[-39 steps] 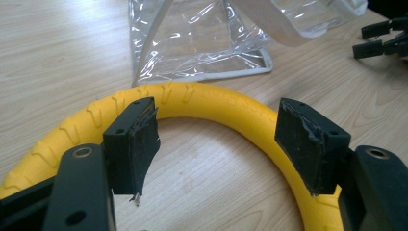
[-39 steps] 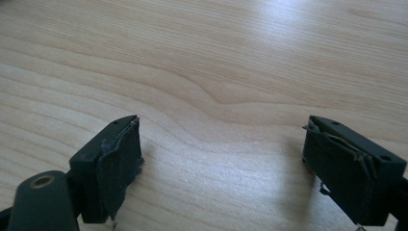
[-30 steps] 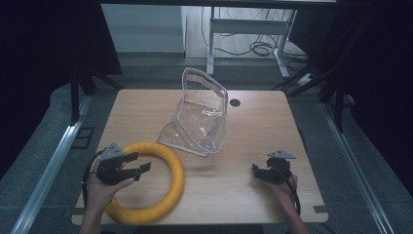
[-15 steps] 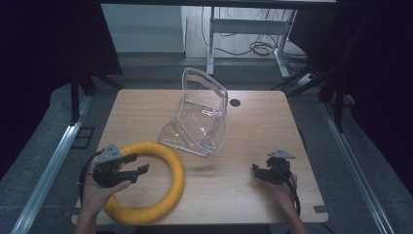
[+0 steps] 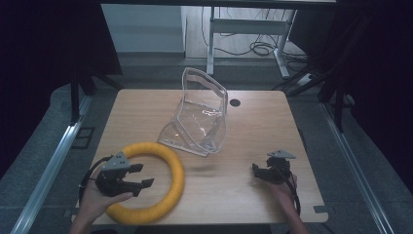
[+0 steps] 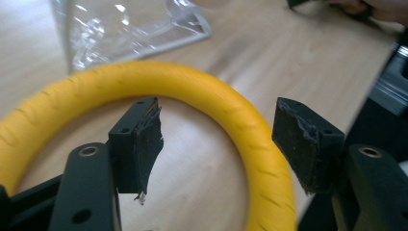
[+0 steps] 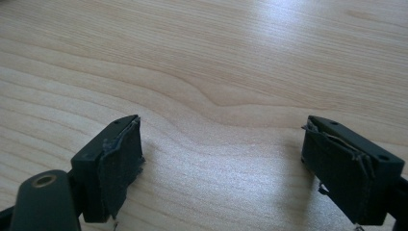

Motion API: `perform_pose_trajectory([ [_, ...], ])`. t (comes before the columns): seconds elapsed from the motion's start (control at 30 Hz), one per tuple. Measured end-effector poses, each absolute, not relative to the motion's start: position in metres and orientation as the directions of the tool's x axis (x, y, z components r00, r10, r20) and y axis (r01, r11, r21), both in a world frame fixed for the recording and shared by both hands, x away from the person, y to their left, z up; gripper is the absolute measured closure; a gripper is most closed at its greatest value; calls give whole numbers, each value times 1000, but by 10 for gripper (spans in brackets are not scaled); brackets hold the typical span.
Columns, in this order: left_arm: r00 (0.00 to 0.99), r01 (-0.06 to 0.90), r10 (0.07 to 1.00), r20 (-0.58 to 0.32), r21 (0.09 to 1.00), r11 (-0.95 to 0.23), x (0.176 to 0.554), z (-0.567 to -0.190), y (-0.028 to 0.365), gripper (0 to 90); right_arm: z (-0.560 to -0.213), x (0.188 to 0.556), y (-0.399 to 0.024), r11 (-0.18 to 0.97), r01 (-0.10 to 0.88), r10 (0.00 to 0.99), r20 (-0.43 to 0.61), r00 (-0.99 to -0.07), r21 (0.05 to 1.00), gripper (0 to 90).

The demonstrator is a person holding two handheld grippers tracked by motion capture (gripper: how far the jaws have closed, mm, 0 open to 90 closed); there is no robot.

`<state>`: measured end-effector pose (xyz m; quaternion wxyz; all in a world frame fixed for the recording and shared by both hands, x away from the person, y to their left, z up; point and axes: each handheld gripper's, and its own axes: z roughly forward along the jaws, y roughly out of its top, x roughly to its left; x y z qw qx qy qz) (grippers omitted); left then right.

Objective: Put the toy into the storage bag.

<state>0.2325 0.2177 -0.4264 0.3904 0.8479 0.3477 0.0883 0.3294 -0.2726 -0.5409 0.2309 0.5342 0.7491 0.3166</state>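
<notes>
A yellow ring [image 5: 173, 168] lies flat on the front left of the wooden table [image 5: 253, 117]. My left gripper [image 5: 145, 175] hovers over the ring's left half, pointing right. Its jaws stand apart and have just been opening. In the left gripper view the ring [image 6: 192, 84] curves below and beyond the left gripper [image 6: 216, 139], with nothing pinched between the pads. A clear plastic bag [image 5: 202, 122] stands open behind the ring. My right gripper [image 5: 256, 171] rests at the front right, and in its own view the right gripper [image 7: 221, 159] is open over bare wood [image 7: 216, 57].
The clear bag [image 6: 125, 29] lies just past the ring's far side. A round cable hole [image 5: 235, 103] sits near the table's back edge. Dark floor and desk legs surround the table. Bare wood spans the gap between the two grippers.
My left gripper has shifted slightly toward the table's front edge over the ring. The ring, the bag and the right gripper have stayed where they were.
</notes>
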Motion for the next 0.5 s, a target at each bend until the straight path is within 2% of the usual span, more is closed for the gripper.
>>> perform_pose_trajectory([
  [0.5, 771, 579, 607, -191, 607, -544, 220, -463, 201, 335, -541, 329, -273, 227, 653, 947, -9, -320, 722, 150],
])
